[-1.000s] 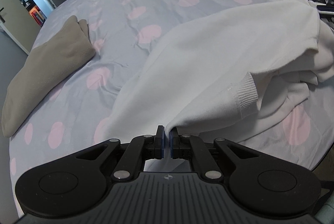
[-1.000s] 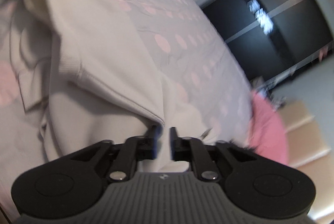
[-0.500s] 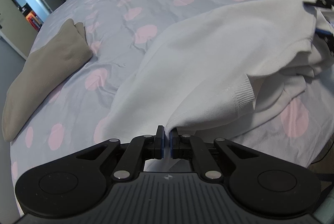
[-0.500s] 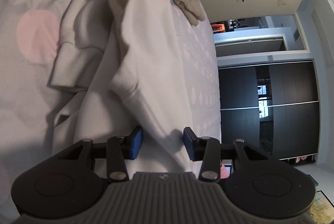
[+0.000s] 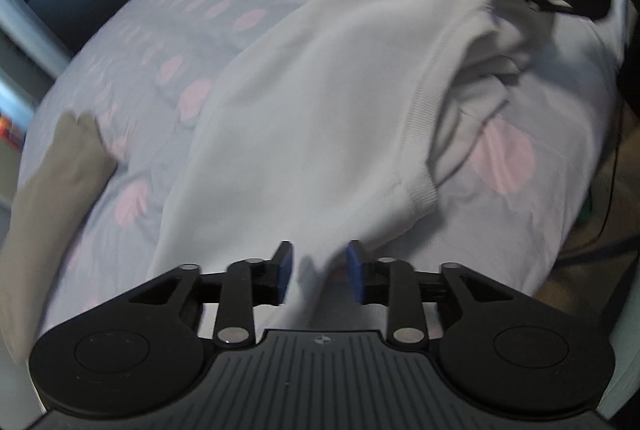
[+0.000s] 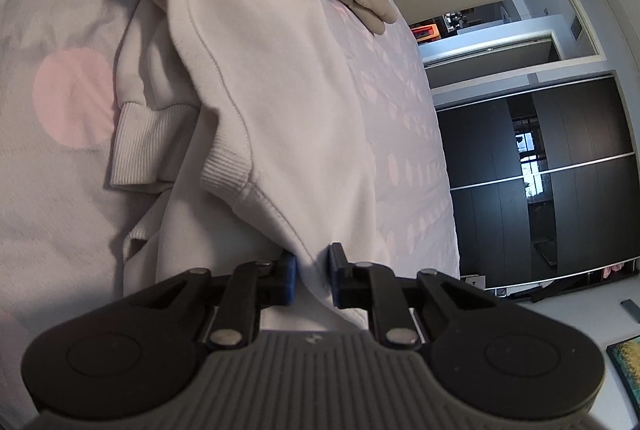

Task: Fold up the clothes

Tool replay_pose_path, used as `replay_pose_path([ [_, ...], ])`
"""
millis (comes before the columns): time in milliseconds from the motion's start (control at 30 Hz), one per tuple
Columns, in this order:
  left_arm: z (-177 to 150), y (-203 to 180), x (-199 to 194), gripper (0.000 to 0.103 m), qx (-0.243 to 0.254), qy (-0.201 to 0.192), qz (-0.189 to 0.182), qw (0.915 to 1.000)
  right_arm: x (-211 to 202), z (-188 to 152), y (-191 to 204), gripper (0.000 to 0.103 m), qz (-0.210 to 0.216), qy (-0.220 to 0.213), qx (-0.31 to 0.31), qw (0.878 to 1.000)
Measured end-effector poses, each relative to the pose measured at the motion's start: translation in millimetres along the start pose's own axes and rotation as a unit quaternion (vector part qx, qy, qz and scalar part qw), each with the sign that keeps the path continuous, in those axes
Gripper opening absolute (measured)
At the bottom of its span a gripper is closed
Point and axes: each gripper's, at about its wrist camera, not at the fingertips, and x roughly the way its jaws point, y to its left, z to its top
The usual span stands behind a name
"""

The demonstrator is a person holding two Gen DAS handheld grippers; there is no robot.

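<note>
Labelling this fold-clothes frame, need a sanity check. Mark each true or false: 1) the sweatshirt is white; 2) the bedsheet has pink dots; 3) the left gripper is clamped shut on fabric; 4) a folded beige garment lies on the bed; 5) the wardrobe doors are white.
1) The sweatshirt is white: true.
2) The bedsheet has pink dots: true.
3) The left gripper is clamped shut on fabric: false. Its jaws are opening, with fabric between them but pads apart.
4) A folded beige garment lies on the bed: true.
5) The wardrobe doors are white: false. They are dark, almost black.
</note>
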Motion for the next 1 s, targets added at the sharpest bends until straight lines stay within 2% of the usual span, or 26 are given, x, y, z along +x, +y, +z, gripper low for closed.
replay_pose_path([
  [33, -0.8, -4.0, -1.3, 0.045, 0.019, -0.004, -0.001, 0.9998, -1.5, -0.5, 1.2, 0.018, 0.001, 0.0, 0.002, 1.0],
  [167, -6.4, -12.0, 6.0, 0.047, 0.07, 0.013, 0.004, 0.9975, -1.4, -1.6, 1.8, 0.018, 0.002, 0.001, 0.005, 1.0],
  [267, -9.3, -12.0, 11.7, 0.042, 0.078, 0.03, 0.003, 0.9965, -4.0, -2.6, 2.0, 0.018, 0.003, 0.001, 0.007, 1.0],
  [367, -8.3, -4.1, 0.9, 0.041, 0.071, 0.015, -0.008, 0.9973, -6.0, -3.3, 1.1, 0.018, 0.004, 0.001, 0.009, 1.0],
  [433, -7.6, -0.6, -3.5, 0.041, 0.08, 0.011, 0.001, 0.9967, -5.2, -2.7, -0.4, 0.018, 0.005, 0.001, 0.012, 1.0],
  [500, -8.2, 1.2, 1.7, 0.041, 0.098, 0.027, 0.018, 0.9947, -4.5, -2.3, -0.6, 0.019, 0.006, 0.001, 0.012, 1.0],
  [600, -11.8, 1.1, 16.3, 0.033, 0.121, 0.058, 0.027, 0.9906, 0.8, 0.5, -4.7, 0.019, 0.008, 0.001, 0.014, 1.0],
  [667, -13.4, 0.9, 25.0, 0.033, 0.127, 0.069, 0.026, 0.9892, 2.6, 1.6, -6.5, 0.019, 0.009, 0.002, 0.016, 1.0],
  [767, -14.2, 1.5, 38.0, 0.025, 0.122, 0.086, 0.036, 0.9881, 3.6, 2.3, -7.5, 0.019, 0.01, 0.002, 0.018, 1.0],
  [900, -19.2, -6.2, 39.7, 0.025, 0.146, 0.093, 0.018, 0.9848, 4.2, 2.0, -9.7, 0.018, 0.011, 0.002, 0.021, 1.0],
  [1000, -23.8, -9.4, 48.5, 0.025, 0.159, 0.104, 0.034, 0.9812, 3.1, 1.3, -9.9, 0.019, 0.012, 0.001, 0.022, 1.0],
])
